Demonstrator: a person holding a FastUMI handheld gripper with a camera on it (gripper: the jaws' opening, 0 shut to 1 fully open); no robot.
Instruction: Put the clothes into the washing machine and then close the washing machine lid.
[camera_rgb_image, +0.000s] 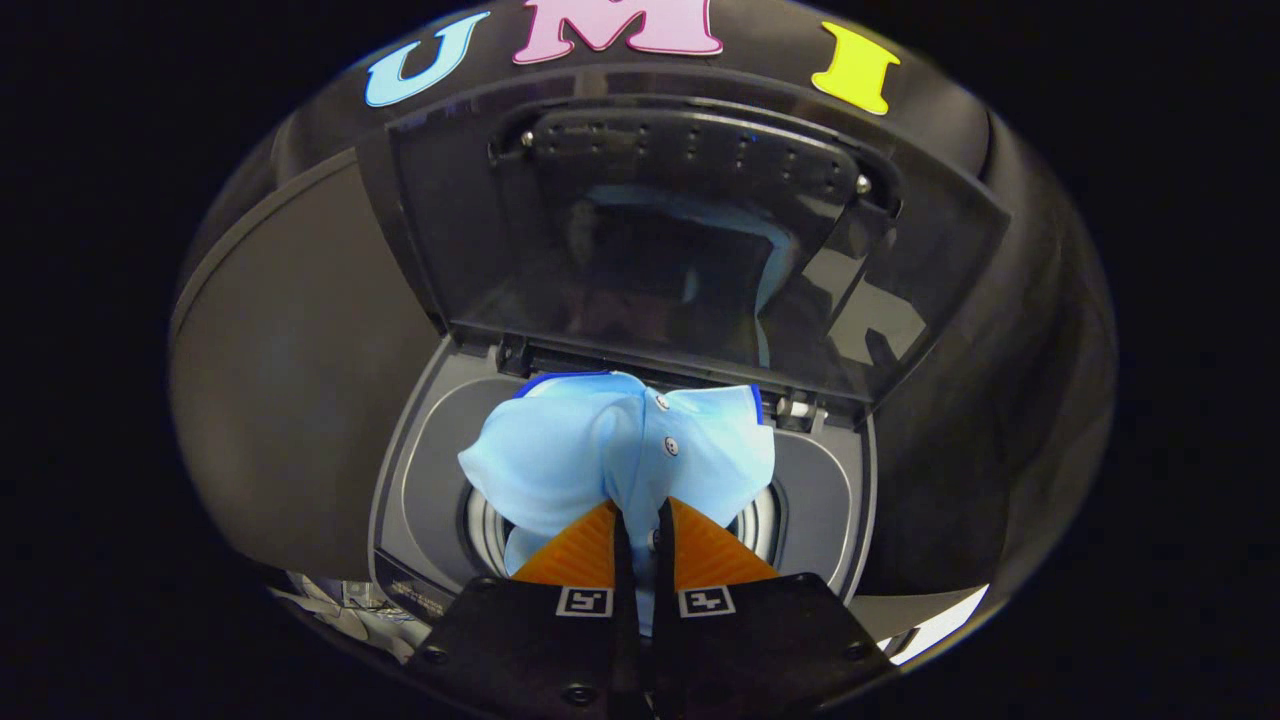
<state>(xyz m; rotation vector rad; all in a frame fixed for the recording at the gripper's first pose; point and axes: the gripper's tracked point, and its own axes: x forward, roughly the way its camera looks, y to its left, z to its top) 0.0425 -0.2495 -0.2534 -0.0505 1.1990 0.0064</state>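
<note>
The two-finger gripper (640, 515) hangs directly above the open mouth of the dark grey top-loading washing machine (420, 470). Its fingers are drawn almost together, with only a thin slit left between them, and a fold of the light blue buttoned shirt with a darker blue collar edge (560, 450) is pinched in that slit, so both fingers press on the cloth.

From the fingertips the shirt billows out toward twelve o'clock, with one rounded lobe swelling toward ten o'clock and a flatter panel spreading toward two o'clock. Two small pale buttons (671, 445) sit along the placket just ahead of the tips. The garment hangs over the round shiny metal drum (765, 520), whose ribbed rim peeks out at three o'clock and nine o'clock of the fingers; a bit of the cloth dips down inside the opening at about eight o'clock.

Beyond the shirt, at twelve o'clock, the machine's dark glossy see-through lid (700, 250) stands raised on its hinges, and a faint blue reflection of the shirt shows in its panel.
</note>
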